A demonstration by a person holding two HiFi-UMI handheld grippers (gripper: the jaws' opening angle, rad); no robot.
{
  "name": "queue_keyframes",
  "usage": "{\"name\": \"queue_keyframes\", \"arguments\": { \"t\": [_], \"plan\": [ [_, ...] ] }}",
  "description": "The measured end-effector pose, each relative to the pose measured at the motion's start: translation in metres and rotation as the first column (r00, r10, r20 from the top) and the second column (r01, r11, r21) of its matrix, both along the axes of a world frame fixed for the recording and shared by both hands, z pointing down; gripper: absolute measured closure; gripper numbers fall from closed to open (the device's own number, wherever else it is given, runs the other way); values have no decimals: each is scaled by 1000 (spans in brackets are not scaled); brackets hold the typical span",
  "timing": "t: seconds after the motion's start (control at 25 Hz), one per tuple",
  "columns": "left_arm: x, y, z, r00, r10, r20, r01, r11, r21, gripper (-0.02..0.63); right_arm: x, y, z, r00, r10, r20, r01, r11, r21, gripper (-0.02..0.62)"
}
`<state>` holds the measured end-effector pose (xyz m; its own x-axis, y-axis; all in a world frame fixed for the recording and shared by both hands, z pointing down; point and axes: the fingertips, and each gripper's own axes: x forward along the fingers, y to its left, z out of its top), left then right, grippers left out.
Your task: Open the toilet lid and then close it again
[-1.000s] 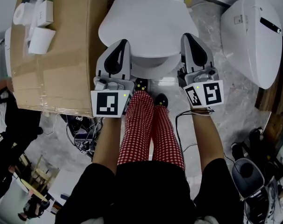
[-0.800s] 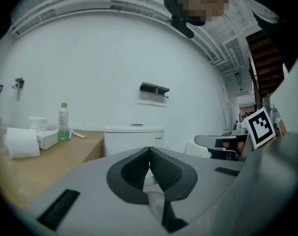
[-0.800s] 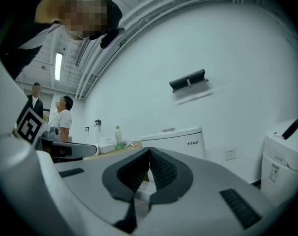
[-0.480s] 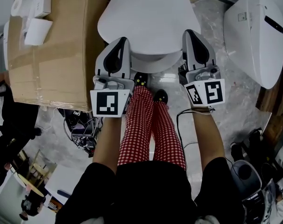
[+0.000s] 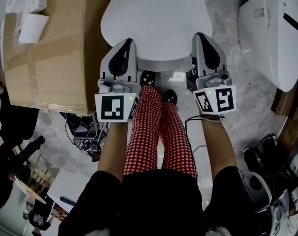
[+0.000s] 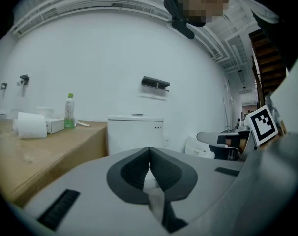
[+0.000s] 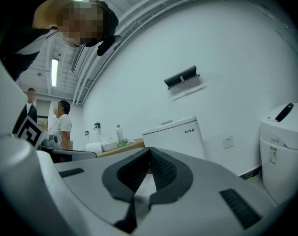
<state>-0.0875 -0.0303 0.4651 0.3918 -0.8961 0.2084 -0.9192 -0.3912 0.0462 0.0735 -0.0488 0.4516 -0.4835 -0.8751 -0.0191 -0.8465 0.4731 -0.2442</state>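
Note:
The white toilet lid (image 5: 156,18) lies shut on the bowl in the head view. My left gripper (image 5: 124,44) sits at the lid's front left, and my right gripper (image 5: 201,37) at its front right. Both are shut, their dark pads meeting at the tips with nothing between them. Whether either one touches the lid cannot be told. In the left gripper view the shut left gripper (image 6: 149,149) points level at the white cistern (image 6: 134,134). In the right gripper view the shut right gripper (image 7: 150,150) also faces the cistern (image 7: 176,136).
A big cardboard box (image 5: 55,48) with paper rolls and small cartons (image 5: 28,9) stands left of the toilet. A second white toilet unit (image 5: 274,38) stands at the right. Cables (image 5: 85,132) lie on the marble floor. Red-checked legs (image 5: 159,132) stand between my arms. Bystanders (image 7: 63,124) show far left.
Both grippers have sunk a little, still shut. The toilet lid has slid down and grown larger in the head view, and the cardboard box has shifted upward.

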Motion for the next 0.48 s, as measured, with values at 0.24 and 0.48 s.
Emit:
{"name": "queue_keyframes", "arguments": {
  "t": [0.24, 0.48],
  "plan": [
    [0, 14, 24, 1000, 2, 3, -2, 999, -36, 598, 2, 14, 26, 999, 21, 31, -20, 999, -40, 577],
    [0, 24, 49, 999, 7, 32, -5, 997, -75, 598, 2, 27, 53, 999, 33, 40, -30, 997, -66, 577]
  ]
}}
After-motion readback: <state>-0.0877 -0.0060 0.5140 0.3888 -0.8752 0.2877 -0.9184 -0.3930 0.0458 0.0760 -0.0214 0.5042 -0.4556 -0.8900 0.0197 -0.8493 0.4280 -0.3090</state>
